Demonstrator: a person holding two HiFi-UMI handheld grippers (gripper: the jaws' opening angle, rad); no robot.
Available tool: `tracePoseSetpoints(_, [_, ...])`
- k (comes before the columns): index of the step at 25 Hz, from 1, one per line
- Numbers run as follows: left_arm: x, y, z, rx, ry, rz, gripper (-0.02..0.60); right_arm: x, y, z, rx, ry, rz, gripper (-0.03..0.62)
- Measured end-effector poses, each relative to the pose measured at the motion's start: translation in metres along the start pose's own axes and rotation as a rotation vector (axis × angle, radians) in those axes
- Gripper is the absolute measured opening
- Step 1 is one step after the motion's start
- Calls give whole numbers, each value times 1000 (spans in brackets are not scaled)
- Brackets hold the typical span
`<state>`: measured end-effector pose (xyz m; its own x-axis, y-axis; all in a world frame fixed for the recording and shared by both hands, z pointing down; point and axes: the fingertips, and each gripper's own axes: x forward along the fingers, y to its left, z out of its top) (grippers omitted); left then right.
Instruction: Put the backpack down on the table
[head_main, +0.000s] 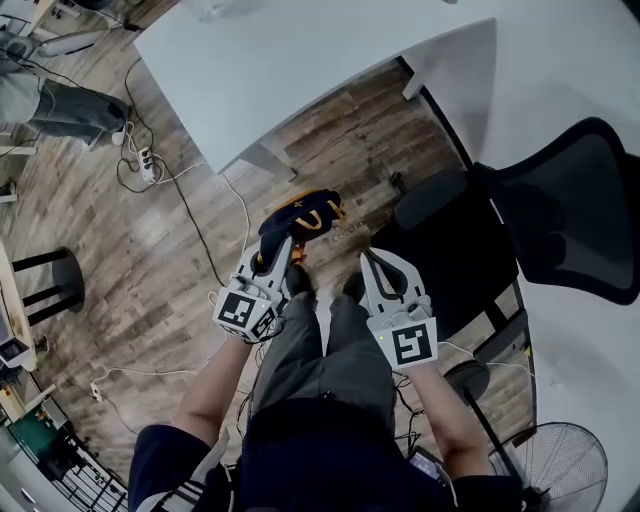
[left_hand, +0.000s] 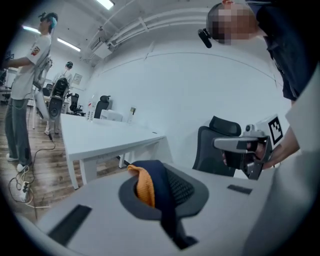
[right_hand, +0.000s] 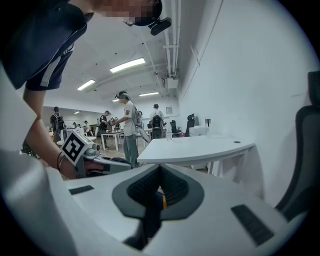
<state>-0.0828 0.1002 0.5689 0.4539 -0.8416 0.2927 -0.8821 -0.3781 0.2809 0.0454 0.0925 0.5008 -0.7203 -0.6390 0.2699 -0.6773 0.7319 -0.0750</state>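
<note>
Navy backpack (head_main: 300, 222) hangs over wood floor, short of white table (head_main: 300, 70). Left tongs (head_main: 278, 252) clamp its navy/orange strap; right tongs (head_main: 372, 260) closed on dark strap too. Step: carrying. Next, prob.: lift higher, fwd over table.

We see the left gripper (head_main: 281, 247) with jaws together at the top of a navy backpack (head_main: 303, 218) with yellow trim. The backpack is over the wood floor (head_main: 150, 270), apart from the white table (head_main: 300, 70). The right gripper (head_main: 371, 258) is just beside it, jaws together; we can't tell if it holds a strap. Black mesh office chair (head_main: 565, 205) at right, fan (head_main: 565, 465) lower right. Power strip (head_main: 148, 163) and black stool (head_main: 45, 285) at left.
</note>
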Motion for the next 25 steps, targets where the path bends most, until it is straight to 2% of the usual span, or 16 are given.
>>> tracePoseSetpoints(13, [-35,-41,114,73,-92,-36,2,-29,-11,61,-25,-40,-44,0])
tracePoseSetpoints(20, [-54,-59,194,121,-178,-61,2,-46,-17,85,-23,-56,-65,0])
tracePoseSetpoints(25, [-65,-67,238,149,-225,-61,2,-53,-19,100,-29,-66,-69,0])
